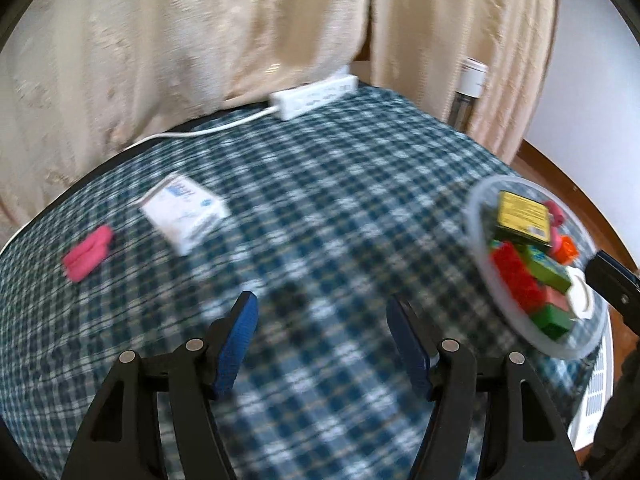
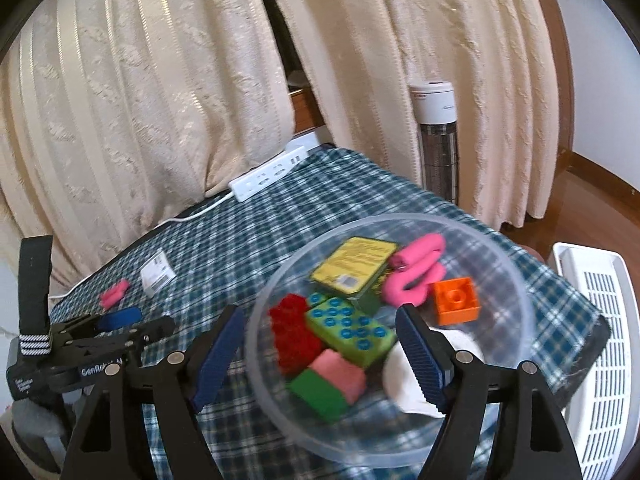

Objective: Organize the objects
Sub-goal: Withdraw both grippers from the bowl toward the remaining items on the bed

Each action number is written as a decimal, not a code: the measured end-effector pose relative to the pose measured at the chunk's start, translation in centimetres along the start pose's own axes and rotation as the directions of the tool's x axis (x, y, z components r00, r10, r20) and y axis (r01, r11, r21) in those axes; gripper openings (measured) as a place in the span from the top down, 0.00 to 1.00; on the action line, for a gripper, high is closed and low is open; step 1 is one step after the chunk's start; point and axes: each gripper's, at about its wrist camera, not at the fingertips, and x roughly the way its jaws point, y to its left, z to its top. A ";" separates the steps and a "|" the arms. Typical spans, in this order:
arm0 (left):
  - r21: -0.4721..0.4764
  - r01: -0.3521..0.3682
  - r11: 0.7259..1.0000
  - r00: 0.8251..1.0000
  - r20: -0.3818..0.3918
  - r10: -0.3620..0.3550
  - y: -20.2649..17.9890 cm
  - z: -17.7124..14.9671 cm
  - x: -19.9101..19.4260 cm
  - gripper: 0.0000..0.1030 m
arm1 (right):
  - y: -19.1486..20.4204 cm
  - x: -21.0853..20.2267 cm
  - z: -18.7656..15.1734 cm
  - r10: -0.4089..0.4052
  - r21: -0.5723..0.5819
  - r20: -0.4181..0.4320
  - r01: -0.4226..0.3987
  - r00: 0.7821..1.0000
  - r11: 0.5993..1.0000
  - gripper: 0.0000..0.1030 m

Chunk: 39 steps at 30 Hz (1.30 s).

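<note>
A clear plastic bowl point(image 2: 500, 248) sits on the checked tablecloth at the table's right end and holds several toy bricks, a yellow card box point(image 2: 354, 264), a pink curled piece point(image 2: 416, 268), an orange brick point(image 2: 456, 300) and a white lid. It also shows in the left wrist view point(image 1: 478, 216). A white box point(image 1: 184, 212) and a pink piece point(image 1: 88, 254) lie on the cloth at the left. My left gripper point(image 1: 322, 320) is open and empty over the cloth; it also shows in the right wrist view point(image 2: 120, 318). My right gripper point(image 2: 320, 326) is open over the bowl's near side.
A white power strip point(image 1: 314, 96) with its cable lies at the table's far edge against cream curtains. A white slatted basket point(image 2: 600, 340) stands right of the table. A tower fan point(image 2: 438, 140) stands behind the table. The checked tablecloth point(image 1: 340, 200) covers the table.
</note>
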 end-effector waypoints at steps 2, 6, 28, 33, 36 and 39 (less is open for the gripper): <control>-0.023 -0.021 1.000 1.000 0.004 0.021 1.6 -0.1 -0.1 0.34 | 0.7 0.3 -0.1 0.009 -0.010 -0.007 -0.010 1.000 1.000 0.21; -0.058 -0.067 0.996 0.998 0.011 0.067 5.0 -0.2 -0.3 0.34 | 2.6 0.9 -0.3 0.031 -0.036 -0.021 -0.032 0.999 0.999 0.21; -0.158 -0.206 0.966 0.978 -0.015 0.206 17.8 -1.1 0.7 0.34 | 10.6 5.4 -1.2 0.099 -0.134 -0.133 -0.117 0.986 0.984 0.21; -0.156 -0.232 0.960 0.973 -0.023 0.231 20.2 -0.9 1.6 0.34 | 12.0 6.3 -1.2 0.102 -0.159 -0.151 -0.126 0.983 0.979 0.21; -0.144 -0.239 0.960 0.971 -0.027 0.237 21.1 -0.6 2.3 0.34 | 12.7 6.7 -1.2 0.105 -0.170 -0.158 -0.131 0.982 0.977 0.21; -0.121 -0.242 0.963 0.970 -0.026 0.241 21.8 -0.3 3.0 0.34 | 13.2 7.2 -1.2 0.105 -0.176 -0.166 -0.134 0.980 0.975 0.21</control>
